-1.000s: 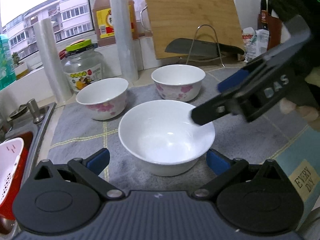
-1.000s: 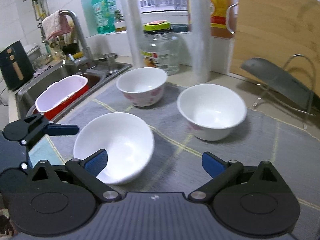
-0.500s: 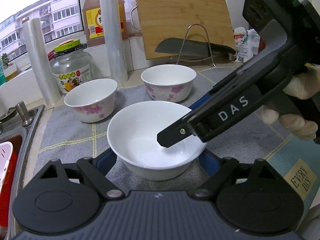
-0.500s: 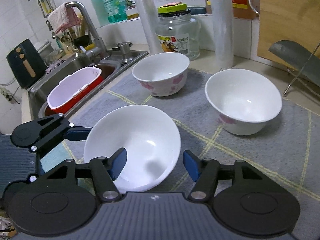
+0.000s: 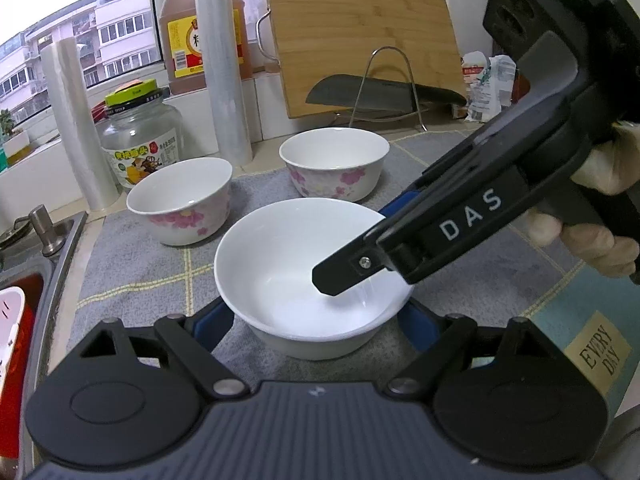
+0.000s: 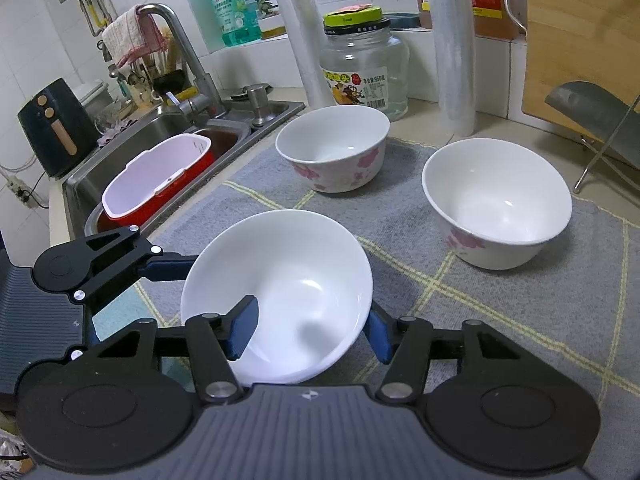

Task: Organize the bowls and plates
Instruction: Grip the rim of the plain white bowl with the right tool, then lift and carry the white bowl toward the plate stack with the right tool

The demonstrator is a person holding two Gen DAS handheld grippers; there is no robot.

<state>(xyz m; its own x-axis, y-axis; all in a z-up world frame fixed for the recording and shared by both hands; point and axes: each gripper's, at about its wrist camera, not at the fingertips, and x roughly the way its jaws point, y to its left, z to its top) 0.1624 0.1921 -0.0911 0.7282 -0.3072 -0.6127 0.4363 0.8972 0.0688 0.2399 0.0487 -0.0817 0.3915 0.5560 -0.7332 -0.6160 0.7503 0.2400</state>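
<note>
A plain white bowl (image 5: 312, 276) sits on the grey mat (image 5: 132, 256) close in front of me; it also shows in the right wrist view (image 6: 288, 280). My left gripper (image 5: 316, 326) is open, one finger on each side of the bowl's base. My right gripper (image 6: 310, 326) straddles the bowl's rim, one blue pad (image 6: 244, 328) inside and one outside; contact is unclear. Two flowered bowls stand behind, one at the left (image 5: 180, 200) (image 6: 334, 148) and one at the right (image 5: 334, 162) (image 6: 498, 204).
A sink (image 6: 168, 140) with a red-and-white basket (image 6: 156, 180) lies left of the mat. A glass jar (image 5: 140, 144), plastic-wrap rolls (image 5: 218, 60), an oil bottle (image 5: 200, 24), a cutting board (image 5: 360, 36) and a cleaver on a rack (image 5: 384, 92) line the back.
My right gripper has come down over the plain bowl's rim and narrowed its jaws around it. My left gripper has moved closer, its fingers now beside the bowl.
</note>
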